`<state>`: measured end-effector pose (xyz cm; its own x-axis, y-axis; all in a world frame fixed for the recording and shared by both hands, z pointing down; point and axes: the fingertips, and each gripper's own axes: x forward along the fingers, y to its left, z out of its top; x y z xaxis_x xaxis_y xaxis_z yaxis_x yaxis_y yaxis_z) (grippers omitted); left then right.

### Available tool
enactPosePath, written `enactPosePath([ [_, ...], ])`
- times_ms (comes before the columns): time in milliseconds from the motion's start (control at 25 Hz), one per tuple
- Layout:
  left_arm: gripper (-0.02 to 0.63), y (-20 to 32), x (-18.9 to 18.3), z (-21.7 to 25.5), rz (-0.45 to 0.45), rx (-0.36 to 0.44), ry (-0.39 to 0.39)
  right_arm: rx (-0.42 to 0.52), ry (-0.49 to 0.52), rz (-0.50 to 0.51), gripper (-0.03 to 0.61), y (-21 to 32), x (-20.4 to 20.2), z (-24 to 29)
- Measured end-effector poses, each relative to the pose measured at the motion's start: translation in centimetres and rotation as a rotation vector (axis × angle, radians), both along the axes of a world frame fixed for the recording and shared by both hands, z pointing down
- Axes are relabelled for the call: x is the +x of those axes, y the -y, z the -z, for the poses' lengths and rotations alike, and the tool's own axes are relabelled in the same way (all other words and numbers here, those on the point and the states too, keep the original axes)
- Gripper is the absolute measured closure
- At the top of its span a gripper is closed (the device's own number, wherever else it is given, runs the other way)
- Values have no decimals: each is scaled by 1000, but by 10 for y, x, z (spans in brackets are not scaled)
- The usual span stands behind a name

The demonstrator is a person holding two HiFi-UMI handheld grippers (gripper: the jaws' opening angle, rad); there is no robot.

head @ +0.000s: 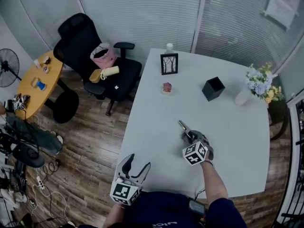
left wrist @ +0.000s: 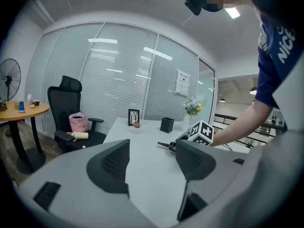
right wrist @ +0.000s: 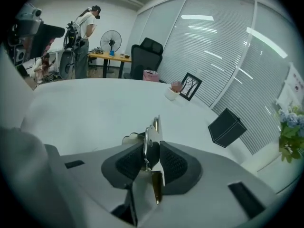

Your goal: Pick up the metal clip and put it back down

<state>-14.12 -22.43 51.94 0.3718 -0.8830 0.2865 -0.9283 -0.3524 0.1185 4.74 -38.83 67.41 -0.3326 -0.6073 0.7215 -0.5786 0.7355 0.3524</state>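
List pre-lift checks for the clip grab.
1. Clip between right gripper pads: ok.
2. Jaws closed onto clip: ok, the pads press on both its sides.
3. Grip depth: cannot tell; part of the clip sticks out past the pads.
4. Clip off the table: cannot tell.
5. Left gripper clear: ok; open, empty, at the table's near edge, apart from the clip.
6. Lift path: ok; box and frame stand well away.
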Motion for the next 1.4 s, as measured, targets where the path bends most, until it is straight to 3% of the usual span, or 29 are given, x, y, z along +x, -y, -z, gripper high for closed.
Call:
enactPosePath([
  [280,324,3,4,4,-35,18,-13,81,207,-74,471,-9,-7,70],
  [520,323,0,11,9,-92,41,-32,183,298,-102,472,-38,-11,137],
  [920,324,-4,18,18,-209,95,-69,287,304,-151,472,-107,-22,202],
  [1400,324,-24,48,26,-416,120,-106,308,276,-277,474,-184,-30,209],
])
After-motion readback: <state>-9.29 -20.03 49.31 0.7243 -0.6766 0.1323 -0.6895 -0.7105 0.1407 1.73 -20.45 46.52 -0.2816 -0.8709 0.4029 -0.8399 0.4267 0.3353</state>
